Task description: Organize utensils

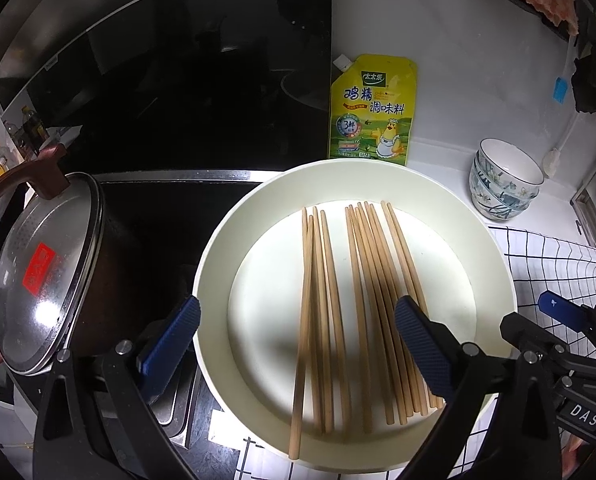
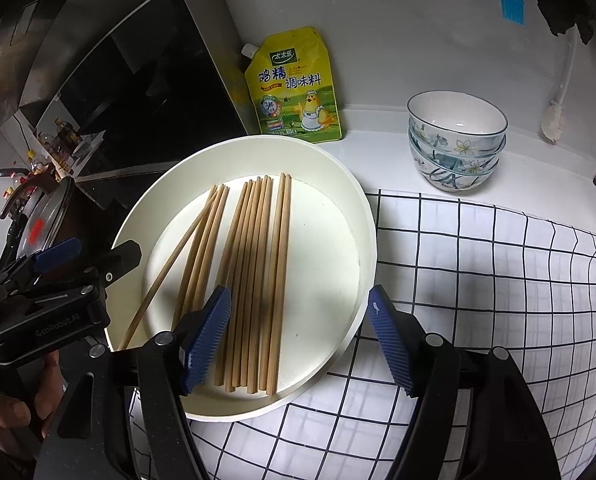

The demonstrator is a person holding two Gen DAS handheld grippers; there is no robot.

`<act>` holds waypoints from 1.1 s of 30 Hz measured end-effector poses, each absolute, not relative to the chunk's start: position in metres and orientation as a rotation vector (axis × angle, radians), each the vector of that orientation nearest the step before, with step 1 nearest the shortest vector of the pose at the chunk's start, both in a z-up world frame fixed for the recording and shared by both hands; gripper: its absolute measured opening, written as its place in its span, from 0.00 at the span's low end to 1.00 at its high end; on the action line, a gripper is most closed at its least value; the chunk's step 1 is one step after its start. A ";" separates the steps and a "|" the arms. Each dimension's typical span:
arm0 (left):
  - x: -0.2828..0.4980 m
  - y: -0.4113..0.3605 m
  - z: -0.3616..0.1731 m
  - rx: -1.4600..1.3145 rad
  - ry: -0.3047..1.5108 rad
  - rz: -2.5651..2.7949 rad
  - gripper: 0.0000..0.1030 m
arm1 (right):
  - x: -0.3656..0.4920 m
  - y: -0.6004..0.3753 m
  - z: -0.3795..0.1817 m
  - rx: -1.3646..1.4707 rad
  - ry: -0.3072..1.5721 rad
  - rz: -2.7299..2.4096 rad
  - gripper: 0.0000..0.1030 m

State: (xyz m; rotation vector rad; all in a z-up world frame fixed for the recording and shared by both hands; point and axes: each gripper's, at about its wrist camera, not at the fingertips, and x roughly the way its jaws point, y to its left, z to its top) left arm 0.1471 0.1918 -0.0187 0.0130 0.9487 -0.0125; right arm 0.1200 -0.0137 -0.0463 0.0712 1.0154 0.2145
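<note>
On the white counter [image 2: 478,168], far side backed by a white wall, a black-grid white cloth [image 2: 498,280] covers the near right; only the right wrist view shows its full spread, the left wrist view catches just a strip. Left of the counter sits a black cooktop [image 1: 170,208], and the left wrist view alone shows the dark pot [image 1: 110,280] with its glass lid [image 1: 42,276] close up, tilted, just beside the plate's left rim. Centre: large round cream plate [image 1: 258,208], its near-right part resting on the cloth, its left edge over the cooktop side. Wooden chopsticks [image 1: 362,300] lie flat in the plate, pale tan, running near to far in two loose groups, a small left bunch and a bigger right bunch; one stick in the left bunch is skewed diagonally with its near end over the rim. Stacked floral bowls [image 2: 456,144] stand far right, well apart from the plate, with open cloth between. Yellow seasoning pouch [image 2: 294,88] leans on the wall just behind the plate's far rim. Left gripper [image 1: 298,344] hovers over the plate's near side, fingers spread wide, holding nothing. Right gripper [image 2: 298,336] likewise spread wide and empty, left finger over the chopsticks, right finger by the plate's right rim.
</note>
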 end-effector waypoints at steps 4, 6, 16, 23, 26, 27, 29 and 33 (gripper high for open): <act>0.147 0.192 -0.020 0.013 0.951 -0.012 0.94 | 0.120 -0.014 -0.046 0.073 1.013 0.211 0.66; 0.147 0.192 -0.021 0.014 0.955 -0.011 0.94 | 0.119 -0.015 -0.046 0.074 1.012 0.211 0.66; 0.147 0.193 -0.022 0.016 0.958 -0.011 0.94 | 0.117 -0.014 -0.044 0.070 1.005 0.203 0.66; 0.147 0.193 -0.024 0.022 0.961 -0.004 0.94 | 0.117 -0.014 -0.044 0.070 1.004 0.204 0.66; 0.148 0.194 -0.024 0.021 0.962 -0.001 0.94 | 0.117 -0.014 -0.044 0.070 1.004 0.203 0.66; 0.148 0.194 -0.024 0.022 0.960 0.000 0.94 | 0.117 -0.014 -0.044 0.070 1.004 0.204 0.66; 0.148 0.194 -0.024 0.024 0.960 0.001 0.94 | 0.117 -0.014 -0.044 0.070 1.005 0.203 0.66; 0.148 0.194 -0.025 0.027 0.963 0.004 0.94 | 0.117 -0.014 -0.044 0.071 1.005 0.204 0.66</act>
